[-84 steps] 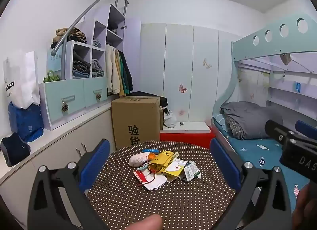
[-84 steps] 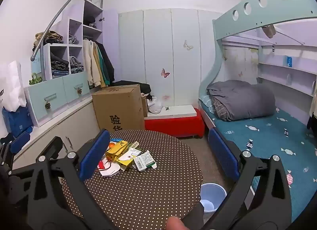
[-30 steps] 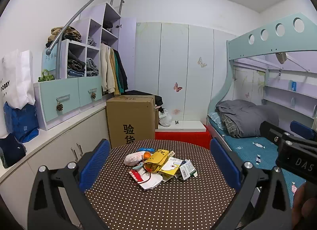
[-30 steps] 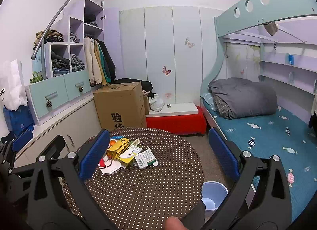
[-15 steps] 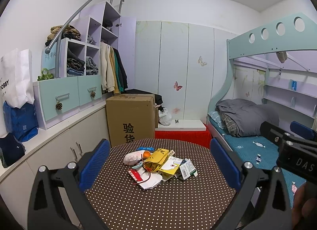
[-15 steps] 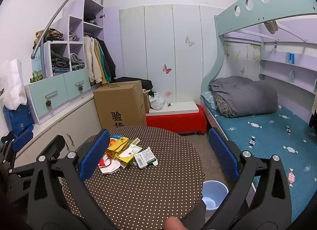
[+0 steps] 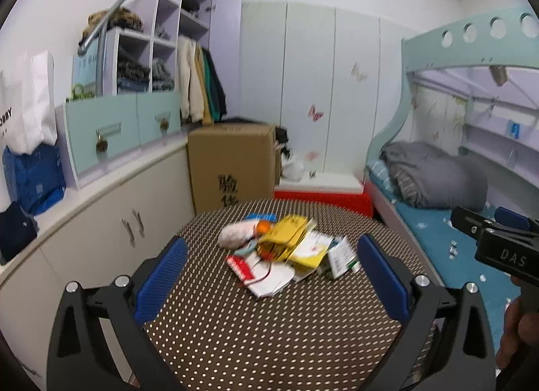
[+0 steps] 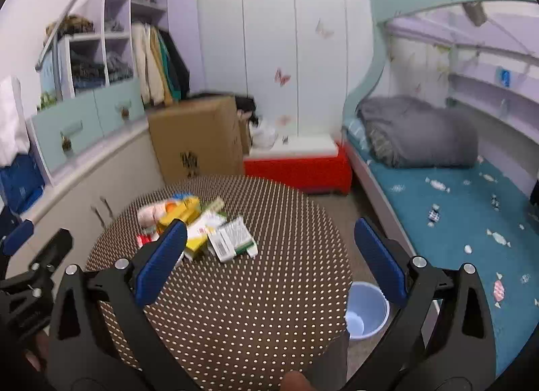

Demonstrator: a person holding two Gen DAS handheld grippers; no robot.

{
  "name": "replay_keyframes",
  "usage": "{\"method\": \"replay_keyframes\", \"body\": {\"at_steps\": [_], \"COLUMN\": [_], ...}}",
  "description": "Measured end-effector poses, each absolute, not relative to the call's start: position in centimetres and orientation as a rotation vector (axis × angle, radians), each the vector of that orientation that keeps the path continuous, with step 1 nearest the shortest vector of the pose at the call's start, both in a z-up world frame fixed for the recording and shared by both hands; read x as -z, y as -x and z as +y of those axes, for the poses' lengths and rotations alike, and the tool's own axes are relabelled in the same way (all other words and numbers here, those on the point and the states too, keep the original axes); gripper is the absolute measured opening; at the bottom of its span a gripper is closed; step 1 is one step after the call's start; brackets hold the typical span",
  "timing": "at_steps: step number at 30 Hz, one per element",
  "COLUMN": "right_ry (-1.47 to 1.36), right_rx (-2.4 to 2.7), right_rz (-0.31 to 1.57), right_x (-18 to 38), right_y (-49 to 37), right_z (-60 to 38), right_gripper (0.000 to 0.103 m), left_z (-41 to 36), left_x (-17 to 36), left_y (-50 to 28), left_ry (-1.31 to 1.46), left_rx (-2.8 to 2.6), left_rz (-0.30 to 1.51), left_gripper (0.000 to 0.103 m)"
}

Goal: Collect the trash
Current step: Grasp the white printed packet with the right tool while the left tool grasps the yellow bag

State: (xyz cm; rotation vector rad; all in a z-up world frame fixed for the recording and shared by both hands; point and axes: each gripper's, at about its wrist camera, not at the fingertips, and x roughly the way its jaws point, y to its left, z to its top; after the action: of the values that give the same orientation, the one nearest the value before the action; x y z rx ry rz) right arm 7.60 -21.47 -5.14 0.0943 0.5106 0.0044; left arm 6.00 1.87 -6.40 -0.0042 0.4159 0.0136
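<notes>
The round dotted worktop (image 8: 269, 290) carries a heap of trash (image 7: 286, 253) toward its far left, blurred so the separate pieces are hard to make out. A pale blue bin (image 8: 367, 310) on the floor is half hidden by the worktop's edge. Left gripper (image 7: 273, 276) and right gripper (image 8: 269, 256) fingers are spread wide, empty

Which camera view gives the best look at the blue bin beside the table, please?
The right wrist view: the blue bin stands open on the floor by the table edge, partly behind a gripper finger. The left wrist view does not show it.
</notes>
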Motion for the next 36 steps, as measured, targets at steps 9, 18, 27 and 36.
{"method": "replay_keyframes", "body": {"at_steps": [9,18,27,36], "right_ry": [-0.014,0.041,0.063,-0.027], "right_rx": [-0.127,-0.248,-0.366,-0.396], "right_rz": [0.726,0.871,0.944,0.939], "right_x": [12.6,17.9,20.4,20.6], "right_y": [-15.8,-23.0,-28.1,-28.9], "right_z": [-19.3,-17.7,-17.2,-19.4], "right_gripper": [0.097,0.097,0.092,0.075], "left_z": [4.4,5.3,5.1,2.0], "left_x": [11.6,14.5,14.8,13.4], "left_y": [-11.0,-14.2,-17.9,-24.2], "left_ry": [0.027,0.039,0.028,-0.070], "left_rx": [-0.069,-0.076,-0.049,0.059], "left_rz": [0.567,0.680,0.736,0.702], "left_gripper": [0.099,0.099,0.099,0.099]}}
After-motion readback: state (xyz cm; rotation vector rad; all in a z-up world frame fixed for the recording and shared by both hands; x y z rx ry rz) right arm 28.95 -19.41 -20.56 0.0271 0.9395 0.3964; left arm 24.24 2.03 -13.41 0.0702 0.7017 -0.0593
